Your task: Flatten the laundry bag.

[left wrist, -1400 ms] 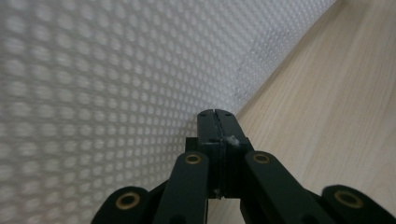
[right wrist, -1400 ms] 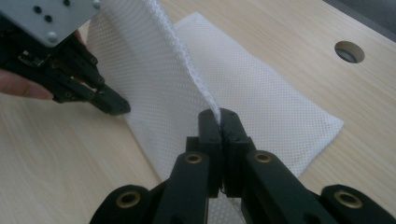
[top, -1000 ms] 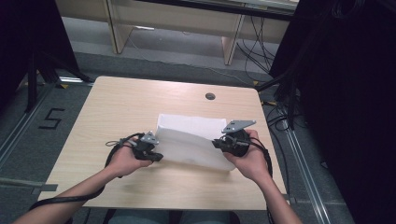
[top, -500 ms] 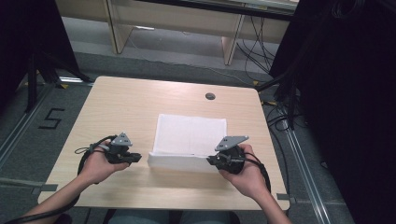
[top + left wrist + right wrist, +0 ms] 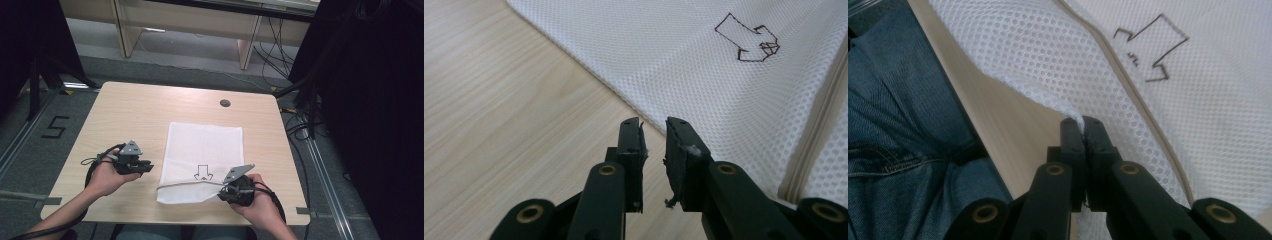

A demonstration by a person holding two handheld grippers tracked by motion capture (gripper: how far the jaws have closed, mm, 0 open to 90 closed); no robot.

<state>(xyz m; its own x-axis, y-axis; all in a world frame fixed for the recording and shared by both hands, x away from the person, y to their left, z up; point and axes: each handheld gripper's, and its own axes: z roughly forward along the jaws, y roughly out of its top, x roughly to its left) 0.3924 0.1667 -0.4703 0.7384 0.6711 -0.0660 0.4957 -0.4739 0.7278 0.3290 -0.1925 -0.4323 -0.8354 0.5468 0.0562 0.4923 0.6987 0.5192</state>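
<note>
A white mesh cloth [image 5: 204, 160] lay spread on the wooden table [image 5: 135, 115], a little right of centre and reaching from mid-table to close by the near edge. Its far and left edges ran straight and flat; its near strip was folded over along a seam, and a small black arrow outline [image 5: 203, 173] was drawn just beyond that fold. The whole far half of the table was bare apart from a round cable port [image 5: 225, 103] near the far edge, and a broad stretch of bare wood lay open to the left of the cloth. On the right, only a narrow band of table separated the cloth from the table's right edge. Grey floor surrounded the table, with a "5" marked at the left.

The left gripper [image 5: 142, 167] rested in the person's left hand [image 5: 104, 175] on the open wood just left of the cloth, apart from it. In the left gripper view [image 5: 654, 145] its jaws stood slightly parted with nothing between them, their tips just short of the cloth's left edge.

The right gripper [image 5: 226, 190], held in the right hand [image 5: 257, 202] near the table's near edge, was at the cloth's near right corner. In the right gripper view [image 5: 1082, 131] its jaws were pressed together on the mesh, pinching the corner of the cloth and lifting it slightly off the table, with blue denim [image 5: 893, 130] visible past the table edge.
</note>
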